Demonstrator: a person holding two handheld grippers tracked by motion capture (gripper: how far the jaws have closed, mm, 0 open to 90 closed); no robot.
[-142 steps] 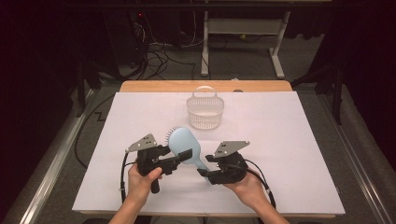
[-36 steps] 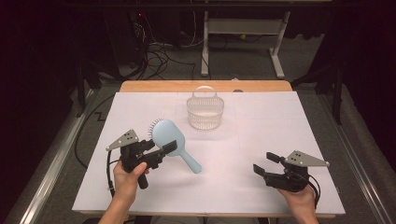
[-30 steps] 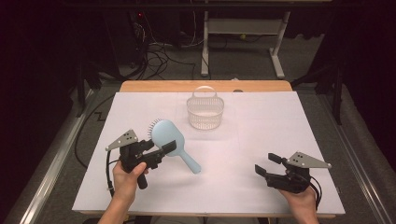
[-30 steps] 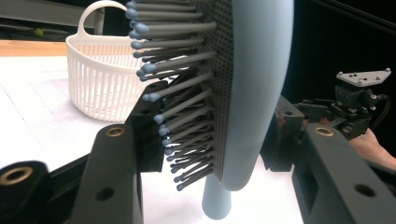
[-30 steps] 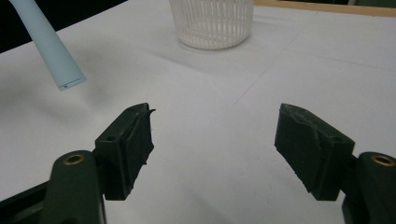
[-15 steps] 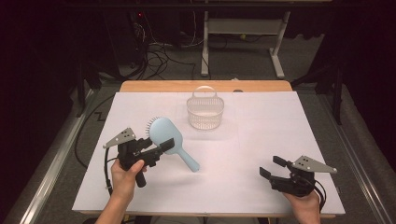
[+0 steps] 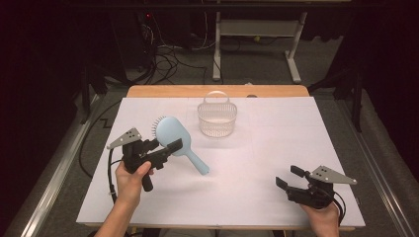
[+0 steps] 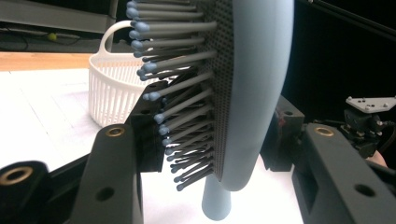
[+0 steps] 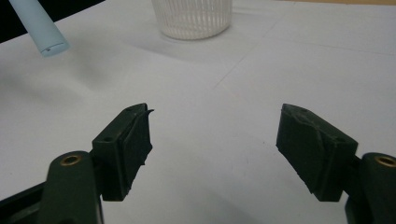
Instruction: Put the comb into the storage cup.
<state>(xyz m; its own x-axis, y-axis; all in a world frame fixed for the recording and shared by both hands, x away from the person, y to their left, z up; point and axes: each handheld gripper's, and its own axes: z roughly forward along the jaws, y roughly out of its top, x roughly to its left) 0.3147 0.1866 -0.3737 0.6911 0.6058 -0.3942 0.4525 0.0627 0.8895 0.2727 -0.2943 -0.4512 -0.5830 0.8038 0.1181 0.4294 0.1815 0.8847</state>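
My left gripper [image 7: 165, 149] is pinching the pale blue hairbrush [image 7: 173, 134] by its head, 1 pad among the bristles, 1 on the back; the bristles are hiding that pad's contact. Handle is angling down over the white sheet [image 7: 247, 197]. My right gripper [image 7: 288, 177] is hanging spread, well apart. Basket [image 7: 217, 117] is standing behind.

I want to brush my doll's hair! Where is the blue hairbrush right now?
In the high view the blue hairbrush is at the table's left, held up off the white cover in the left tool, with the white basket just beyond it.
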